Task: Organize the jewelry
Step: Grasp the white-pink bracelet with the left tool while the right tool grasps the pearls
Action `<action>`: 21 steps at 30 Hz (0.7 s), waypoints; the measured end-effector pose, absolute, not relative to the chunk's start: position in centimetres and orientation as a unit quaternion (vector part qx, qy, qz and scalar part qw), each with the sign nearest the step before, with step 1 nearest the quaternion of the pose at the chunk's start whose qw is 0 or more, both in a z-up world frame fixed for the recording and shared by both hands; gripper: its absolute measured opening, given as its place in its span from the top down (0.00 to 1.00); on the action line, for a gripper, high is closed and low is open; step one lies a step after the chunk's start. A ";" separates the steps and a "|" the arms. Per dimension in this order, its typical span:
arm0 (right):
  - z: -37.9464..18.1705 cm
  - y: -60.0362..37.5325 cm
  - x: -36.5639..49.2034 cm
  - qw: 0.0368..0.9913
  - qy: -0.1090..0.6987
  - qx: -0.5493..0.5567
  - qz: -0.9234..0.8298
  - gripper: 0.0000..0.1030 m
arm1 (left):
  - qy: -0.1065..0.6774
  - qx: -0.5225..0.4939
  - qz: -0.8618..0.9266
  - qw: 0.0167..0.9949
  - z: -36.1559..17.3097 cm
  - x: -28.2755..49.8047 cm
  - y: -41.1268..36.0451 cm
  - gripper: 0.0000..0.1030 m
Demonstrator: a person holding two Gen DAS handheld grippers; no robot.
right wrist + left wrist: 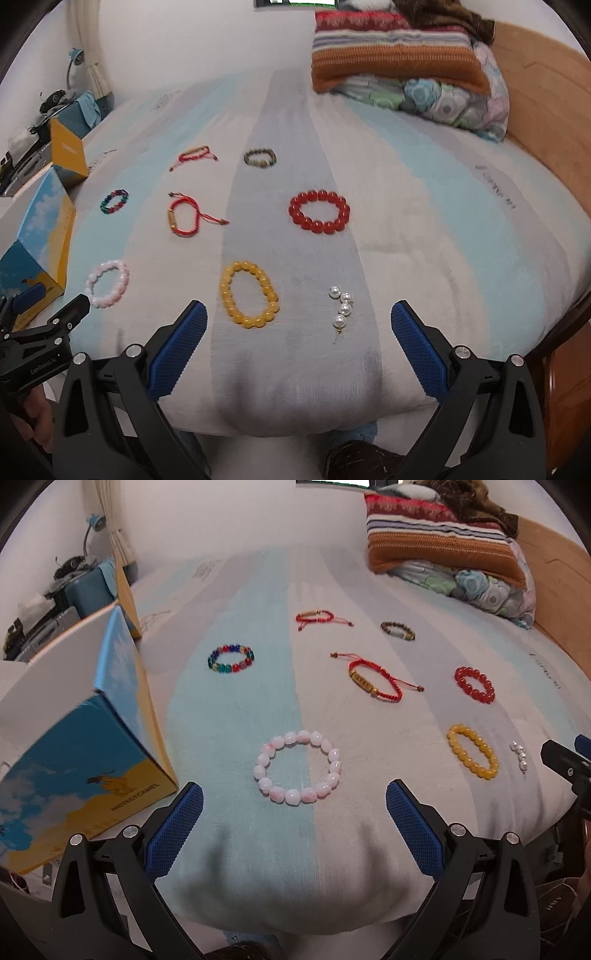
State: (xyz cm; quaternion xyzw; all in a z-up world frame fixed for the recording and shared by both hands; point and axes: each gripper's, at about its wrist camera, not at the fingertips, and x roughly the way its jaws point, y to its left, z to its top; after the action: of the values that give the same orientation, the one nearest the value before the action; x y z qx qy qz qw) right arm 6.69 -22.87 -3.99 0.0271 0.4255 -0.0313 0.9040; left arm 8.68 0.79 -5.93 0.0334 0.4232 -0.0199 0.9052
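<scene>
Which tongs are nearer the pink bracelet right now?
Left. The left tongs sit open just short of the pink bracelet, framing it. The right tongs are open off to its right, by the yellow bracelet.

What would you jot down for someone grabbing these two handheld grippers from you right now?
Left gripper: open, empty, in front of the pink-white beaded bracelet.
Right gripper: open, empty, between the yellow beaded bracelet and the short string of white pearls.
All pieces lie loose on the striped bedsheet, including the red beaded bracelet. The blue-and-yellow cardboard box stands at the left.
Done: nothing visibly put away. Left: every piece.
</scene>
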 end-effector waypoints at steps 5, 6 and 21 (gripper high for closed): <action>-5.3 -23.5 8.7 0.891 0.452 0.023 -0.028 0.07 | 0.432 0.030 -0.028 0.901 -6.8 10.3 0.5 0.05; -5.5 -23.6 9.3 0.888 0.458 0.025 -0.028 0.07 | 0.434 0.032 -0.027 0.900 -7.1 10.7 0.4 0.05; -9.7 -26.4 15.3 0.831 0.551 0.059 -0.043 0.23 | 0.484 0.039 -0.013 0.874 -10.9 16.4 -0.1 0.06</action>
State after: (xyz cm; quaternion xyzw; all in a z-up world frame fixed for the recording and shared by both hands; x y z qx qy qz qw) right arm 15.29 -26.40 -9.75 0.0586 0.5514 -0.0429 0.8311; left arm 16.43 -0.10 -10.87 0.0390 0.4838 -0.0132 0.8742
